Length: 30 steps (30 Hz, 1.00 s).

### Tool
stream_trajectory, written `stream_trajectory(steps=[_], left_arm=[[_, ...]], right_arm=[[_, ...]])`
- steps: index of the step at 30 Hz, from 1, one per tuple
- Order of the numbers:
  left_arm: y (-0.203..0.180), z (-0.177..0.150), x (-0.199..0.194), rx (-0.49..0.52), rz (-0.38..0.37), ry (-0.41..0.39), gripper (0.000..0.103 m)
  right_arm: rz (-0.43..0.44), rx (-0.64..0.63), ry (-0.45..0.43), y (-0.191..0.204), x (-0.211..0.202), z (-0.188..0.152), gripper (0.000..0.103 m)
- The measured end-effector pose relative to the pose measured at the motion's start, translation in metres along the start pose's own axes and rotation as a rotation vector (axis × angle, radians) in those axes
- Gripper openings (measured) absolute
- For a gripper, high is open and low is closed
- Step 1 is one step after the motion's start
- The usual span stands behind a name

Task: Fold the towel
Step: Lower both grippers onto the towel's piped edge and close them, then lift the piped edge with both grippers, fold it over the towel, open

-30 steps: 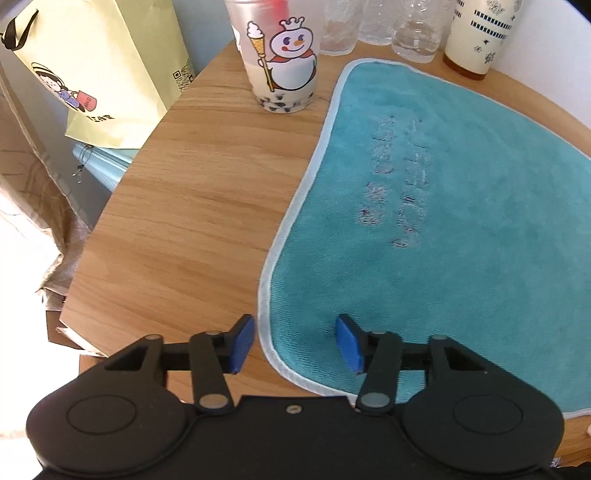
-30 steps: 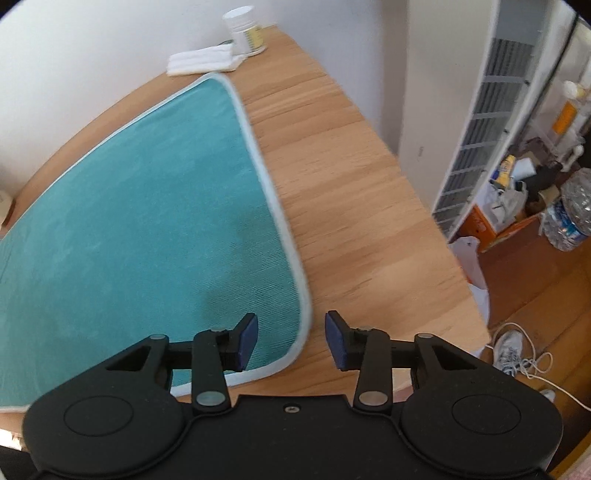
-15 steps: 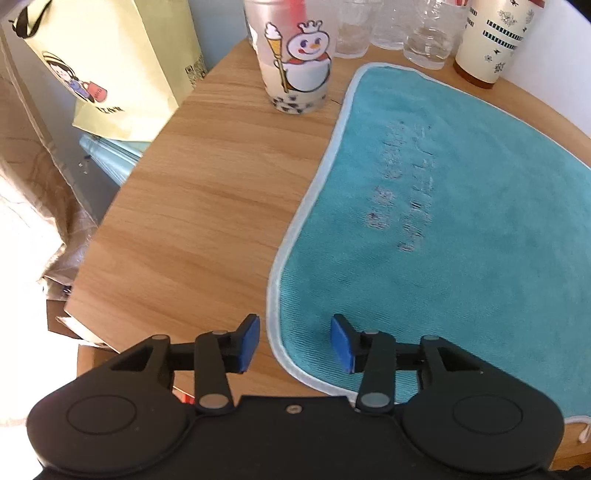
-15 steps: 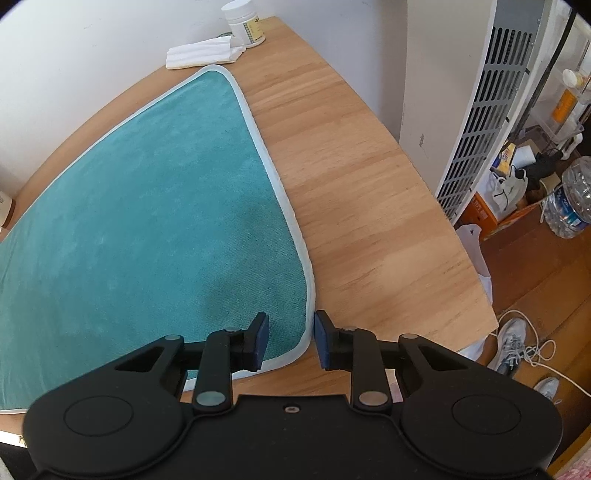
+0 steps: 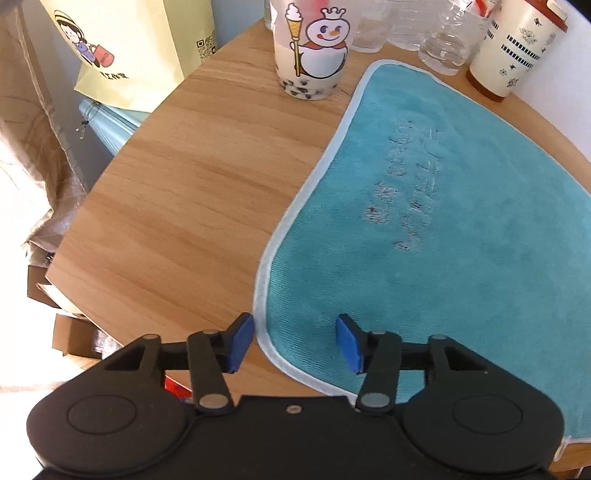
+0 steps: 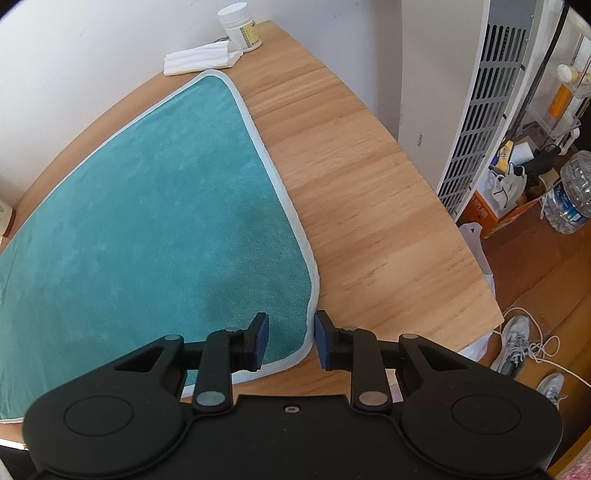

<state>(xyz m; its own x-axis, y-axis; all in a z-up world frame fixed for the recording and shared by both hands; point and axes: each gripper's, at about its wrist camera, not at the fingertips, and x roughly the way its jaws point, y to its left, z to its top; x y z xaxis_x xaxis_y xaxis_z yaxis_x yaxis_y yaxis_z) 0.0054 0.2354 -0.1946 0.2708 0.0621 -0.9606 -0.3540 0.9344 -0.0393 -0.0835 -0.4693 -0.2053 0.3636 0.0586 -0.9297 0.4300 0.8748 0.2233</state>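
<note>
A teal towel (image 5: 461, 229) with a pale trimmed edge lies flat on the wooden table (image 5: 192, 192). My left gripper (image 5: 295, 341) is open above the towel's near left corner, its blue pads straddling the hem. In the right wrist view the same towel (image 6: 155, 221) spreads to the left. My right gripper (image 6: 291, 341) is open over the near right corner, with the hem between its pads. Neither gripper holds the cloth.
At the table's far left stand a snowman cup (image 5: 312, 51), clear glasses (image 5: 443, 40) and a cream tumbler (image 5: 513, 48). A yellow paper bag (image 5: 125, 48) hangs beyond the edge. A white jar (image 6: 240, 27) and folded white cloth (image 6: 201, 59) sit at the far right.
Both grippers have shifted along the towel's near corners. The right gripper's jaws narrowed half a second ago and have widened a little since. The towel has not moved.
</note>
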Motion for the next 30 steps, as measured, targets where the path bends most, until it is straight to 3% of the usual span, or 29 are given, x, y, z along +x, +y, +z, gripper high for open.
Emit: stream_trajectory(steps=[1, 7, 13, 25, 30], left_arm=[[-0.001, 0.0, 0.0, 0.004, -0.013, -0.004, 0.005], [-0.01, 0.001, 0.0, 0.062, -0.009, -0.005, 0.005], [-0.012, -0.005, -0.001, 0.12, 0.034, -0.022, 0.005], [-0.012, -0.006, -0.018, 0.111, 0.011, 0.018, 0.005], [-0.018, -0.014, -0.024, 0.197, 0.038, 0.081, 0.005]], right_arm=[[-0.003, 0.011, -0.001, -0.001, 0.001, 0.0, 0.011], [-0.006, 0.022, 0.009, -0.005, 0.001, 0.0, 0.002], [-0.011, 0.025, 0.007, -0.011, -0.003, -0.004, 0.001], [-0.012, 0.05, 0.025, -0.013, -0.01, 0.001, 0.001], [-0.014, 0.032, 0.024, -0.014, -0.02, 0.001, 0.001]])
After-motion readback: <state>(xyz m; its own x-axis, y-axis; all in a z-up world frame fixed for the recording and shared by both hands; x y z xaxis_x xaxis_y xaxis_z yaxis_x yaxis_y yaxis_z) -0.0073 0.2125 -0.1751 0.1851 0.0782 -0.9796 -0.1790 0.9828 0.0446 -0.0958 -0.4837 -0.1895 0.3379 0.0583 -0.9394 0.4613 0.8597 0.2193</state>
